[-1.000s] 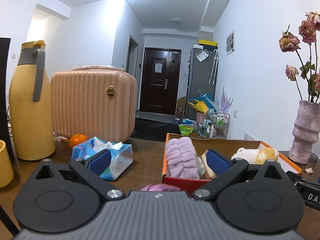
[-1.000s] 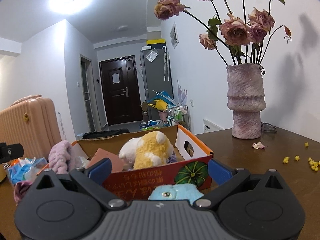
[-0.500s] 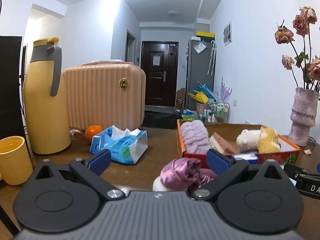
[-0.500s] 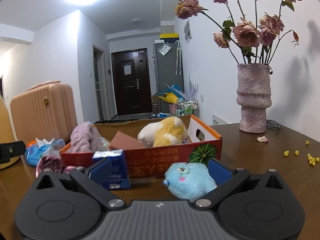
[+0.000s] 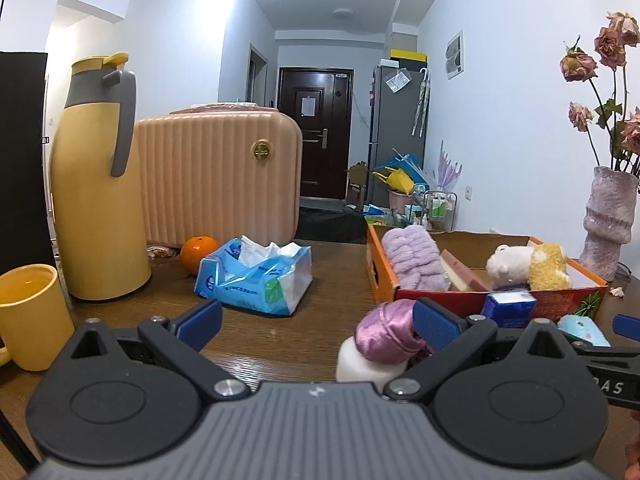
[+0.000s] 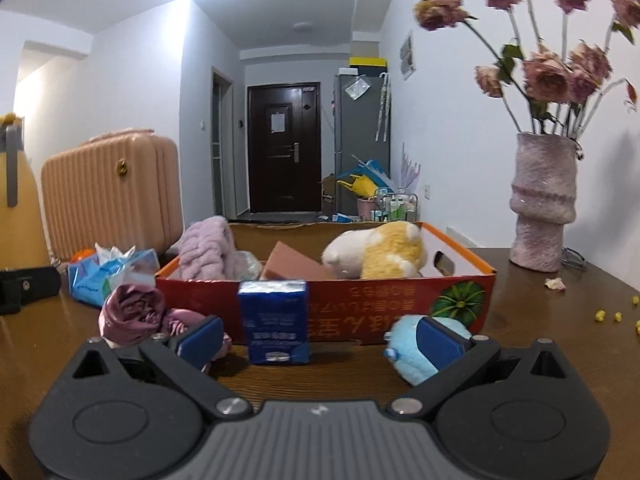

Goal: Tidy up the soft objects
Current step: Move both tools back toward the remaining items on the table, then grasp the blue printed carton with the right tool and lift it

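Right now both your grippers hang released and empty: the left gripper (image 5: 316, 320) faces the purple satin scrunchie (image 5: 386, 332), the right gripper (image 6: 320, 338) frames the blue tissue pack (image 6: 274, 320), with the light-blue plush (image 6: 420, 350) at its right finger. All three lie on the tabletop just outside the cardboard box's (image 6: 360, 312) near wall. Centre one soft thing between the pads, pinch its bulk, lift clear of the wall. Compared with a second ago, both grippers have pulled back from the box, bringing these items into view.
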